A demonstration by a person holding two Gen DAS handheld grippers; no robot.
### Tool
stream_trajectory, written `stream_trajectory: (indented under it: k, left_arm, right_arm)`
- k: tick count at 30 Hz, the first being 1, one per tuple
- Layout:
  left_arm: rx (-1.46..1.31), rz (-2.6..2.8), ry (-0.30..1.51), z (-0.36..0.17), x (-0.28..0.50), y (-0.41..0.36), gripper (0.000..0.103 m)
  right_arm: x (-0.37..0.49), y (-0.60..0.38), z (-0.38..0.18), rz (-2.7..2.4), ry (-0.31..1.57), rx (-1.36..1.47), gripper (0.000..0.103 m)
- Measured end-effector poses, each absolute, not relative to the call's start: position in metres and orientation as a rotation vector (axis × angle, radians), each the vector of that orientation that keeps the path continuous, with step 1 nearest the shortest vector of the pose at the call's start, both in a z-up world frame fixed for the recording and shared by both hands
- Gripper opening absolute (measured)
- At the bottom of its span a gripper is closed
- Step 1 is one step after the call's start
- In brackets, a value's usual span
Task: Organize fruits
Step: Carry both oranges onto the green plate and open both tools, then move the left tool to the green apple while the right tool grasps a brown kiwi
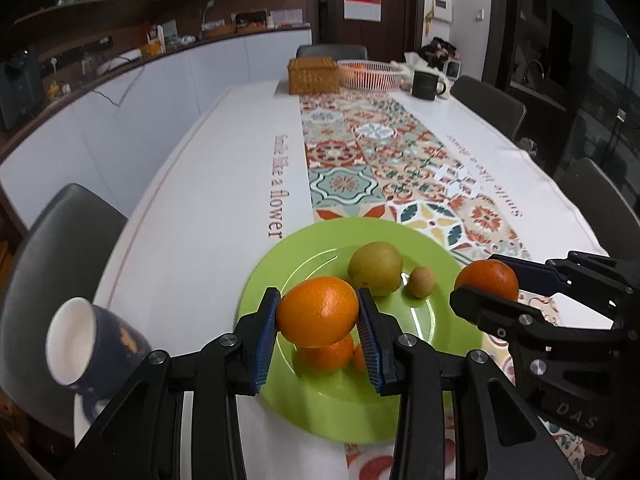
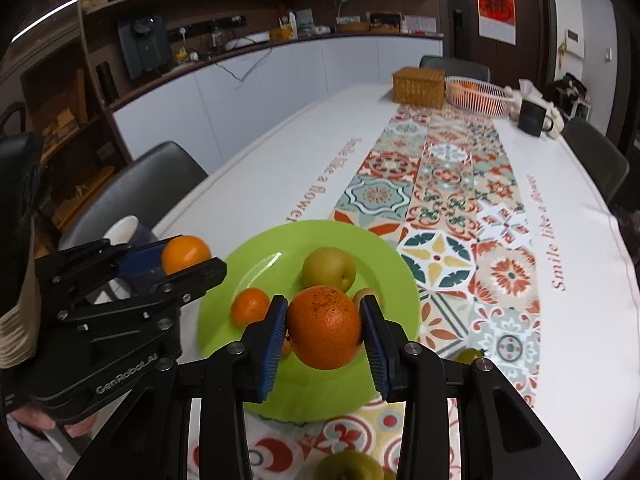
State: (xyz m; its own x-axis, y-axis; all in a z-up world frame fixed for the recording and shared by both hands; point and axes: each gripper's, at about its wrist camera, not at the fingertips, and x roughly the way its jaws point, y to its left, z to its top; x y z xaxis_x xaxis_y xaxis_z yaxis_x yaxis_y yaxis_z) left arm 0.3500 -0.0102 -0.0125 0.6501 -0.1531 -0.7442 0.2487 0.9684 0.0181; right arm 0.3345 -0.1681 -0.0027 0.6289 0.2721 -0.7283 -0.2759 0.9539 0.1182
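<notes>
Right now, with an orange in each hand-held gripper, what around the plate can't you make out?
- Left wrist view: the small oranges on the plate sit behind the held orange; their count is unclear.
- Right wrist view: a green fruit is cut off by the bottom edge.
- Right wrist view: a yellowish fruit is half hidden by a finger.
- Both views: the far basket is too small to tell its contents.

Left gripper clamps orange above green plate

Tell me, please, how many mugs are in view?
2: a dark blue mug beside the green plate, a black mug by the far basket. Others may be hidden.
</notes>
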Motion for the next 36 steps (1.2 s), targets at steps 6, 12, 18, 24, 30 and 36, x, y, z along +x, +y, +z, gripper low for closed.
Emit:
stream_trajectory:
  k: [6,12,18,24,30,36]
  left_arm:
    - [0.129,-0.238,0.880,-0.033,0.370,-0.015,0.038]
    - [0.133,-0.245,0.910,-0.038,0.375,-0.018,0.050]
    - [0.130,-0.222,0.895,-0.029,0.356,-0.016,0.055]
    - [0.157,-0.198,0.829,-0.008,0.315,-0.019,0.058]
    - [0.172,-0.207,0.739,0.025,0.268,-0.027,0.067]
    - [0.169,-0.215,0.674,0.049,0.226,-0.038,0.074]
  right_arm:
    - [0.352,-0.165,-0.026,0.304,0.883,-0.016,0.038]
    - [0.360,-0.169,-0.035,0.308,0.910,0.002,0.039]
    - [0.347,-0.178,-0.029,0.275,0.874,-0.001,0.049]
    - [0.313,-0.191,-0.007,0.237,0.799,-0.003,0.054]
    - [0.266,-0.202,0.018,0.223,0.719,-0.020,0.055]
    - [0.223,-0.221,0.041,0.198,0.657,-0.022,0.063]
